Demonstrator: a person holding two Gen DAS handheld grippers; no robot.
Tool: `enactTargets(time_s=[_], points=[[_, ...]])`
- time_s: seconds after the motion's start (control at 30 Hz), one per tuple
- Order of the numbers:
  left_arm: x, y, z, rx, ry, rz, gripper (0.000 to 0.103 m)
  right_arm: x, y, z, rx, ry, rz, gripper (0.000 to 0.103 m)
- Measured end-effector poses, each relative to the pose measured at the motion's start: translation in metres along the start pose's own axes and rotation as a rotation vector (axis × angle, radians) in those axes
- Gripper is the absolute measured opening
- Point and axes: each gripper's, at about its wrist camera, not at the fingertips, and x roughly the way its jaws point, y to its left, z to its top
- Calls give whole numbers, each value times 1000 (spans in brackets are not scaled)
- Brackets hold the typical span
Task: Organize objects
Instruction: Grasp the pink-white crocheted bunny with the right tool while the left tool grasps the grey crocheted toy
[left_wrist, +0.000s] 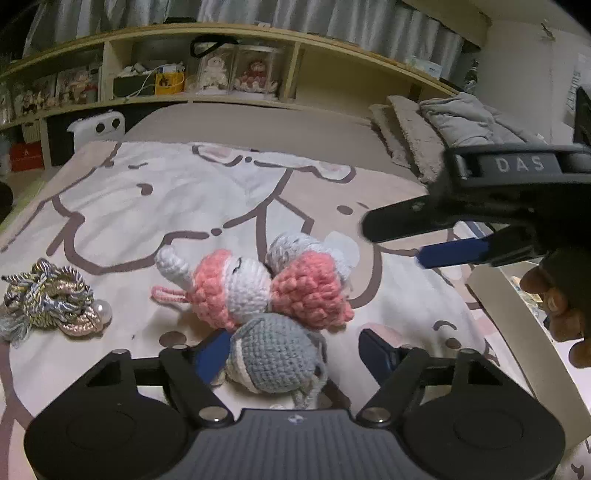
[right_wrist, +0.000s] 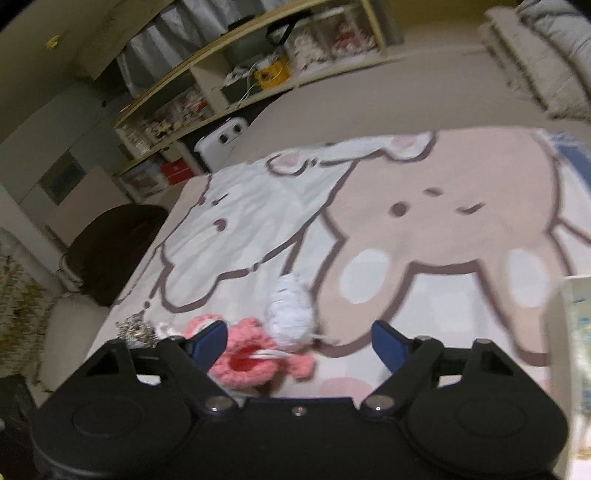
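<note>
The soft, light, squashy grey crocheted yarn toy (left_wrist: 275, 356), lying between the unclenched jaws of the left gripper (left_wrist: 295, 350), is best pinched across its plump middle; the right gripper (right_wrist: 299, 341) is likewise spread, grasping nothing.

A: Right wrist view is motion-blurred. The pink crochet toy (right_wrist: 255, 360) sits partly behind the left pad of the right tongs (right_wrist: 299, 345), outline soft.
B: Left wrist view: the grey crochet toy (left_wrist: 275, 356) hides its lower edge behind the left tongs (left_wrist: 295, 352) body; whether either pad touches it can't be told.
A: White box (right_wrist: 574, 332) cut off by the right edge.
B: Shelf (left_wrist: 207, 79) contents too small to identify.
</note>
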Motion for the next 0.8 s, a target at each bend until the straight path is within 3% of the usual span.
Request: enactTargets(time_s=[0.2, 0.33, 0.5, 0.63, 0.7, 0.8], points=[[7, 7, -1, -25, 1, 22, 66, 27, 19, -2, -20, 109, 93, 56], [12, 8, -4, -32, 31, 61, 66, 38, 31, -3, -36, 146, 90, 47], [12, 8, -4, -38, 38, 69, 66, 52, 38, -5, -40, 178, 67, 30], [12, 10, -5, -51, 43, 68, 66, 57, 40, -10, -54, 174, 40, 27], [12, 8, -4, -42, 45, 70, 60, 57, 39, -11, -50, 164, 46, 21], [11, 5, -4, -34, 50, 78, 59, 55, 41, -13, -72, 143, 40, 18]])
